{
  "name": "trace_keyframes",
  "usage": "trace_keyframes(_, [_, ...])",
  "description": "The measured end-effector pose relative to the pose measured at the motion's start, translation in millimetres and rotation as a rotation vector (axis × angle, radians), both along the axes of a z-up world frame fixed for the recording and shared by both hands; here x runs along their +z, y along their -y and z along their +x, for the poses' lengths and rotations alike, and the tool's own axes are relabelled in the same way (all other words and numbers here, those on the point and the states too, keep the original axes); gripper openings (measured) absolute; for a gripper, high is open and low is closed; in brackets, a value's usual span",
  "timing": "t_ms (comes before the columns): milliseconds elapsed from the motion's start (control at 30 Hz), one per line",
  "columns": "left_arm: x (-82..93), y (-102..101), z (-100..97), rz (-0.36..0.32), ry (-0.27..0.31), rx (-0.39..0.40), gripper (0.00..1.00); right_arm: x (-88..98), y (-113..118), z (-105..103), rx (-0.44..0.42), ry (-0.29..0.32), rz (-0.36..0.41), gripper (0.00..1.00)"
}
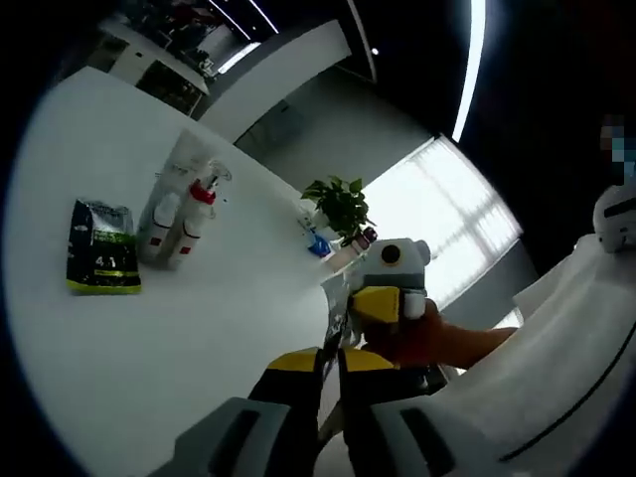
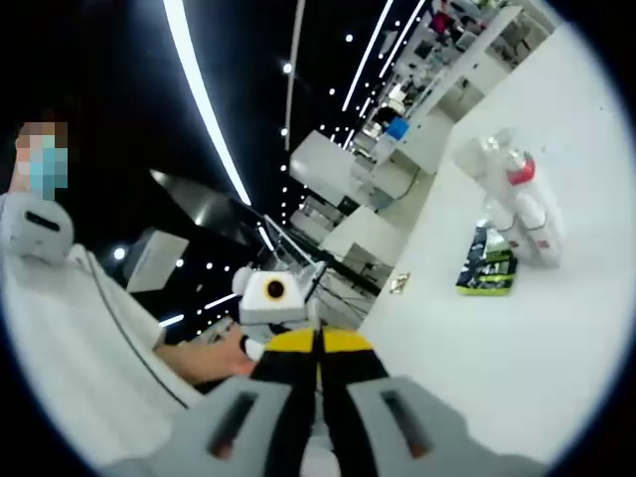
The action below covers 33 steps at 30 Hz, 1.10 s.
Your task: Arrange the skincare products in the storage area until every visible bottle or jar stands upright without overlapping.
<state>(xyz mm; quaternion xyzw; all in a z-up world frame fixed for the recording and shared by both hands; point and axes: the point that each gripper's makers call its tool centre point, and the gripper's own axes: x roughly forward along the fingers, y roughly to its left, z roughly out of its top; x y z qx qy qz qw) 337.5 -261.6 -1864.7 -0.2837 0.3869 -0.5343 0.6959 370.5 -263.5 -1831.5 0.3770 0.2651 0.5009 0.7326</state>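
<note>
Two white bottles stand close together on the white table (image 1: 179, 348): one with a red pump top (image 1: 197, 211), one plain (image 1: 159, 225), with clear wrapping (image 1: 194, 159) behind them. A dark green pouch (image 1: 102, 260) lies flat beside them. The right gripper view has the same bottles (image 2: 522, 197) and pouch (image 2: 487, 263) far off. My left gripper (image 1: 331, 360) is shut and holds nothing, well short of the bottles. My right gripper (image 2: 318, 343) is likewise shut with nothing in it. The two grippers face each other off the table's edge, the right gripper (image 1: 390, 298) held in a hand.
A potted green plant (image 1: 340, 204) and small items stand at the table's far end. A person in white clothing (image 2: 79, 328) is beside the table. Shelves (image 2: 447, 50) lie beyond the table. Bare table surface stretches between the grippers and the bottles.
</note>
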Motion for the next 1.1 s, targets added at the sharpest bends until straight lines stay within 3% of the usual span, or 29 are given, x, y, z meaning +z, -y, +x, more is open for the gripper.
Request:
trace_keyframes(300, [5.1, -60, -2.8, -0.03, 0.004, 0.065, 0.0, 3.6, -60, 1, 0.011, 0.024, -0.006, 0.02])
trace_keyframes(433, [14.1, -83, 3.8, -0.098, -0.012, 0.129, 0.0, 1.4, -82, -1, 0.055, 0.031, -0.052, 0.04])
trace_keyframes(533, [15.9, -87, 3.6, -0.098, -0.008, 0.13, 0.0, 6.5, -87, -5, 0.071, 0.094, -0.074, 0.0])
trace_keyframes(667, [21.3, -88, 4.0, -0.119, 0.027, 0.14, 0.0, 8.9, -87, -5, 0.068, 0.08, -0.068, 0.0])
trace_keyframes(833, [22.2, -90, 8.1, -0.158, 0.013, 0.151, 0.01, 9.1, -87, -2, 0.037, 0.075, -0.069, 0.0])
trace_keyframes(1100, [16.7, -95, 17.4, -0.164, 0.01, 0.157, 0.02, 5.9, -81, 3, -0.019, 0.07, -0.076, 0.0])
